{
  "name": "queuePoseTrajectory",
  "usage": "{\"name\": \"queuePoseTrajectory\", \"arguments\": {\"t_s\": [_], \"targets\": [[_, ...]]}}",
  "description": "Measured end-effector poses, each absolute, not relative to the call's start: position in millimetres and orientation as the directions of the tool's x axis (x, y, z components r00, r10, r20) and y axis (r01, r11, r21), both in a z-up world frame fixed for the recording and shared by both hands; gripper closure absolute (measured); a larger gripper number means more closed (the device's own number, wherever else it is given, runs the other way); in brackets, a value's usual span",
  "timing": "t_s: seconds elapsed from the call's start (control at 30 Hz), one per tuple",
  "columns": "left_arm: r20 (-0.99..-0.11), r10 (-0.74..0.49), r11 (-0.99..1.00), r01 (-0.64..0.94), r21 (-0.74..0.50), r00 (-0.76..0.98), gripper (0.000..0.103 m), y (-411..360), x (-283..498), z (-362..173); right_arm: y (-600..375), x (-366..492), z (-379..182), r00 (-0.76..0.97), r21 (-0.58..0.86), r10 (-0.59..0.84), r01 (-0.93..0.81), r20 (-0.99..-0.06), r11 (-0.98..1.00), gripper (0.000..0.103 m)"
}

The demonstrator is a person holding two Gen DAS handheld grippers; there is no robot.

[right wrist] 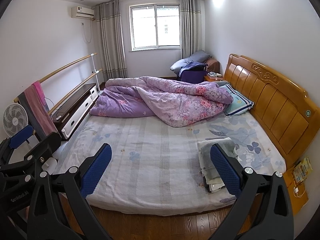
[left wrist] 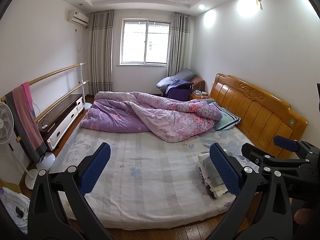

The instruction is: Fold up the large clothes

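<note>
So both tongs are hanging over the near edge of the bed (right wrist: 152, 140), side by side. The left tongs (left wrist: 160, 168) and right tongs (right wrist: 161, 169) are spread wide with nothing in them. A stack of folded clothes (right wrist: 216, 160) sits just past each one's right finger, already neat and flat. Further ahead, well beyond the tongs, a purple quilt (right wrist: 170, 102) lies crumpled. No loose garment in sight, so this fits either the pile being finished or more clothes coming from out of frame.

Left gripper (left wrist: 160, 168), right gripper (right wrist: 161, 169) agape, empty.
</note>
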State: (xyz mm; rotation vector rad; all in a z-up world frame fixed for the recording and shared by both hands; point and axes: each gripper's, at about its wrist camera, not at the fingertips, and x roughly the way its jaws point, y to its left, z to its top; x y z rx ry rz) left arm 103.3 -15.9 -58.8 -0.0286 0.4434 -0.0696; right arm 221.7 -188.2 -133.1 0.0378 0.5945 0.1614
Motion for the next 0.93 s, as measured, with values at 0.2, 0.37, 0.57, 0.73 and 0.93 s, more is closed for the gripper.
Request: {"name": "queuePoseTrajectory", "arguments": {"t_s": [0.2, 0.37, 0.57, 0.73, 0.93], "targets": [[-0.435, -0.066, 0.998, 0.052, -0.044, 0.898, 0.004, -25.1, 103.3, -59.6, -190.9, 223.1, -133.1, 0.814, 0.085, 0.169, -0.147, -0.557, 0.986, 0.008], [-0.441, -0.06, 0.998, 0.044, -0.045, 0.895, 0.004, -29.6, 101.5, -61.8, -200.0, 225.4, -135.5, 0.809, 0.088, 0.181, -0.159, -0.559, 0.983, 0.008], [-0.454, -0.047, 0.999, 0.03, -0.044, 0.89, 0.004, -31.6, 100.8, -67.0, -202.5, 227.1, -139.3, 0.801, 0.093, 0.196, -0.174, -0.566, 0.98, 0.008], [-0.481, -0.033, 0.999, 0.015, -0.043, 0.876, 0.004, -22.7, 109.8, -74.4, -196.6, 236.8, -150.1, 0.783, 0.102, 0.214, -0.191, -0.585, 0.976, 0.008], [-0.533, 0.004, 0.998, -0.039, -0.053, 0.846, 0.004, 10.1, 129.2, -96.9, -164.2, 259.2, -168.7, 0.75, 0.102, 0.243, -0.23, -0.615, 0.968, 0.008]]}}
